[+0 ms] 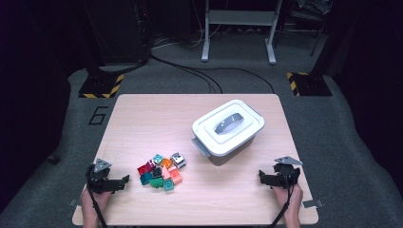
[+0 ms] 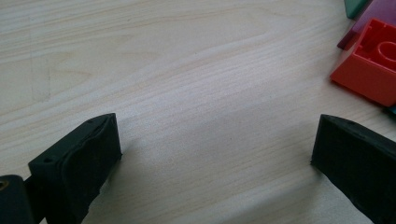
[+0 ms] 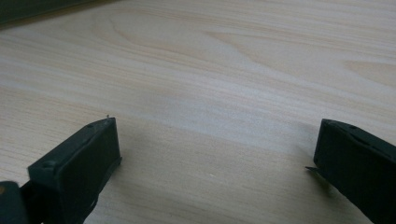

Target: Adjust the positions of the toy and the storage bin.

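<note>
so, both grippers parked wide open, bricks and box untouched

nearest the person, the left gripper (image 1: 124,180) sits low at the near-left of the wooden table (image 1: 142,118), held in a hand (image 1: 92,202) coming in from the bottom edge. its jaws are spread wide with nothing between them, just bare wood grain in the left gripper view. a red brick (image 2: 369,65) lies just off to the side of one jaw there, not touching it. the right gripper (image 1: 261,176) is at the near-right corner, in the other hand (image 1: 291,202), jaws also spread apart and empty over plain tabletop.

a bit further in, the pile of toy bricks (image 1: 161,172) sits just beside the left gripper's tips: red, teal, green, orange, pink, all bunched together and touching. further back, right of centre, the white lidded box (image 1: 228,127) stands at an angle, lid on, grey handle (image 1: 228,124) flat on top. it's well apart from both grippers.
</note>
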A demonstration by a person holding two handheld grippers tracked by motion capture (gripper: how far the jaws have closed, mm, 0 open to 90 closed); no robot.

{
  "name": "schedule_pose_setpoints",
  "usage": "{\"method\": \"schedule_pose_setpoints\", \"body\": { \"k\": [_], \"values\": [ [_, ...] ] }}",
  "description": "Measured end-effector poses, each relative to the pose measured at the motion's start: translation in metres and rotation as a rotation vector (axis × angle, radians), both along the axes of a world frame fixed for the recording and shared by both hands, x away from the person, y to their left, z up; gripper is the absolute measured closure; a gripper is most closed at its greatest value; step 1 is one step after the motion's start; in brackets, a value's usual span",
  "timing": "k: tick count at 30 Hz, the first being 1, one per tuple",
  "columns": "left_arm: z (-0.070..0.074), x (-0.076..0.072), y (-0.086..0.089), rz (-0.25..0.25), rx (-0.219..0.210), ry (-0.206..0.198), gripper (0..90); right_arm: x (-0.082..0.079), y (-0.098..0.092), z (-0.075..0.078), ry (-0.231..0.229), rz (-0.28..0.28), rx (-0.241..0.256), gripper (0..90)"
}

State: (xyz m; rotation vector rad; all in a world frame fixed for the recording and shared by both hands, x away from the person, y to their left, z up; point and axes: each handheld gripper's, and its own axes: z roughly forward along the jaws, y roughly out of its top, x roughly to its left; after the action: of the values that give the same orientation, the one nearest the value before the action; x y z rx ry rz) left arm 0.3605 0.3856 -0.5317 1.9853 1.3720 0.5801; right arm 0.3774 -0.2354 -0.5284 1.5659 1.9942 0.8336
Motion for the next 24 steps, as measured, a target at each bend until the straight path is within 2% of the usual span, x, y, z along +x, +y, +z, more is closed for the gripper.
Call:
{"method": "schedule_pose_setpoints", "body": {
  "k": [6,9,11,12,14,15,16,20,21,22,23,24],
  "values": [
    [0.0,0.0,0.0,0.002,-0.002,-0.005,1.3,0.001,0.0,0.002,0.004,-0.002,0.004,2.2],
    [0.0,0.0,0.0,0.0,-0.001,0.0,1.3,0.001,0.001,0.01,-0.015,0.014,0.004,5.9],
    [0.0,0.0,0.0,0.0,0.0,0.0,1.3,0.002,0.003,0.019,-0.037,0.024,0.011,10.5],
    [0.0,0.0,0.0,0.001,-0.001,-0.002,1.3,0.004,0.006,0.029,-0.052,0.037,0.023,13.5],
    [0.0,0.0,0.0,0.0,0.0,0.0,1.3,0.007,0.009,0.039,-0.063,0.047,0.026,14.3],
    [0.0,0.0,0.0,0.0,0.0,0.0,1.3,0.007,0.009,0.039,-0.063,0.047,0.026,14.3],
    [0.0,0.0,0.0,0.0,0.0,0.0,1.3,0.011,0.011,0.049,-0.076,0.05,0.034,15.8],
    [0.0,0.0,0.0,0.0,0.0,-0.001,1.3,0.021,0.016,0.068,-0.101,0.068,0.04,15.0],
    [0.0,0.0,0.0,0.0,0.0,-0.001,1.3,0.021,0.016,0.068,-0.101,0.068,0.04,15.0],
    [0.0,0.0,0.0,0.0,0.0,0.0,1.3,0.026,0.018,0.077,-0.113,0.075,0.052,14.8],
    [0.0,0.0,0.0,0.0,0.0,0.0,1.3,0.026,0.018,0.077,-0.113,0.075,0.052,14.8],
    [0.0,0.0,0.0,0.0,0.0,0.0,1.4,0.032,0.02,0.088,-0.129,0.081,0.067,14.9]
  ]
}}
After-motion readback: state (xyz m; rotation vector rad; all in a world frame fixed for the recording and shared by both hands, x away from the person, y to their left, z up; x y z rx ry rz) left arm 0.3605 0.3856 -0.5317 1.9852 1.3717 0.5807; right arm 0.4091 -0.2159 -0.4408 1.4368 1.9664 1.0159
